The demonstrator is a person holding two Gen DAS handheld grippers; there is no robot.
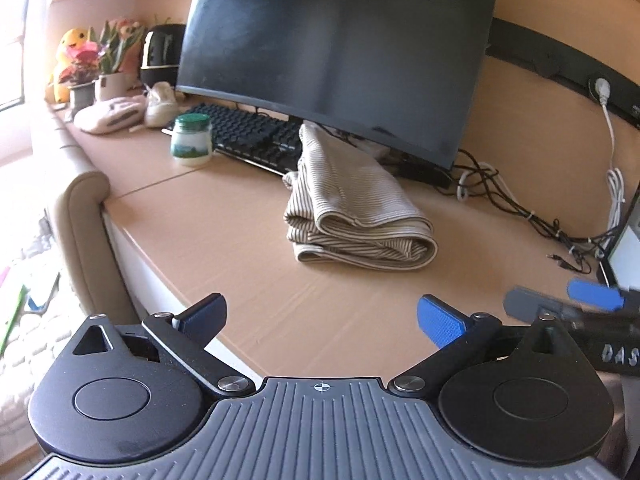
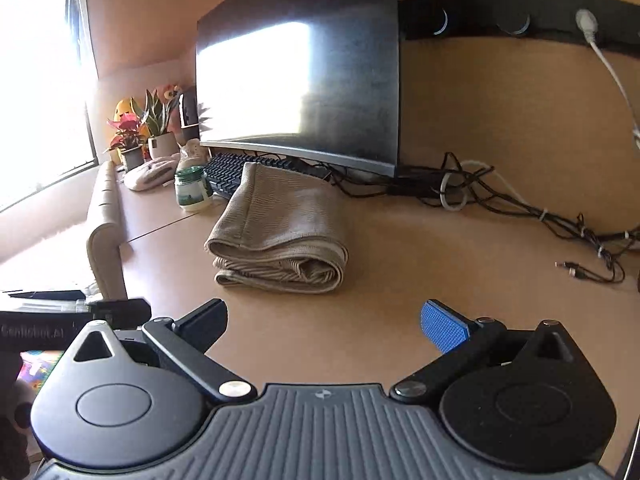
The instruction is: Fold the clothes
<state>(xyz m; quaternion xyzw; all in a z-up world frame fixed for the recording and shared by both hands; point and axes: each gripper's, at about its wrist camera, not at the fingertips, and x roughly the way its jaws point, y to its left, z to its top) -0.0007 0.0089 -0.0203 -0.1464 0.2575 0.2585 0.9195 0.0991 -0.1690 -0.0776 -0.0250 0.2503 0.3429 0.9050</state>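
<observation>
A beige striped garment (image 1: 352, 208) lies folded in a thick stack on the wooden desk (image 1: 240, 248), its far end resting on the keyboard. It also shows in the right wrist view (image 2: 280, 228). My left gripper (image 1: 322, 320) is open and empty, held above the desk's near edge, well short of the garment. My right gripper (image 2: 326, 324) is open and empty, also short of the garment; its blue pads (image 1: 596, 296) show at the right edge of the left wrist view.
A dark monitor (image 1: 336, 52) stands behind the garment with a black keyboard (image 1: 248, 136) under it. A green-lidded jar (image 1: 191, 140), plush toys and potted plants (image 1: 108, 60) sit at the far left. Tangled cables (image 2: 520, 204) lie at the right. A padded rail (image 1: 84, 220) borders the desk's left edge.
</observation>
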